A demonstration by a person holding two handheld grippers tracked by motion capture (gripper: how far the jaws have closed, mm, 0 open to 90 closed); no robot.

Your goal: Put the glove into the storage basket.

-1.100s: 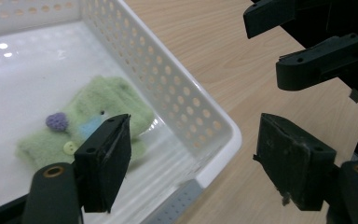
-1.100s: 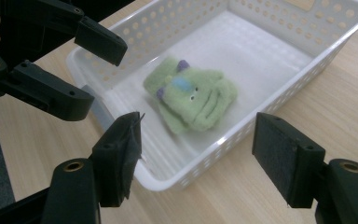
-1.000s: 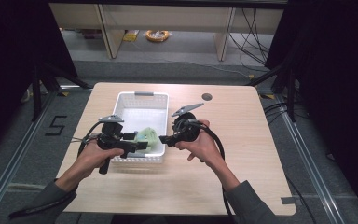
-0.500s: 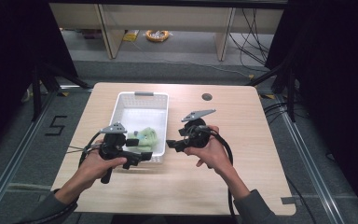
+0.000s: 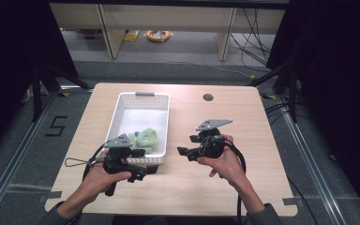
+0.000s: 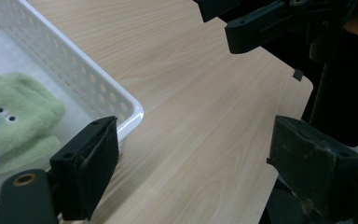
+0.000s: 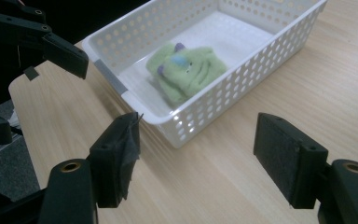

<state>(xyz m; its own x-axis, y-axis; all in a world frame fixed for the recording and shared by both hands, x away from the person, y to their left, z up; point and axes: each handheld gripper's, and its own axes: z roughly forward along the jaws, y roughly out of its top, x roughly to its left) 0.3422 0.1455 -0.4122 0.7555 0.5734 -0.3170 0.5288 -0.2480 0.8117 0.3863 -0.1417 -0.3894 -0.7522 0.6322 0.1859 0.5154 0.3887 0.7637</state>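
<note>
A white perforated basket stands on the table, left of centre. A green plush toy lies at its near end, free of both grippers. My left gripper is open just in front of the basket's near wall, jaws pointing right. In the left gripper view its pads straddle bare table beside the basket's corner, with the toy at the left. My right gripper is open to the right of the basket, facing it. In its own view, its wide-apart jaws frame the basket and the toy.
The light wooden table has a round hole at the back right. Its near right corner is close to the left gripper's line. Cables trail from both grippers toward the near edge. Dark floor and shelving legs lie beyond the table.
Both grippers have drawn back from the basket's near end toward the person and apart. The green toy stays lying in the basket.
</note>
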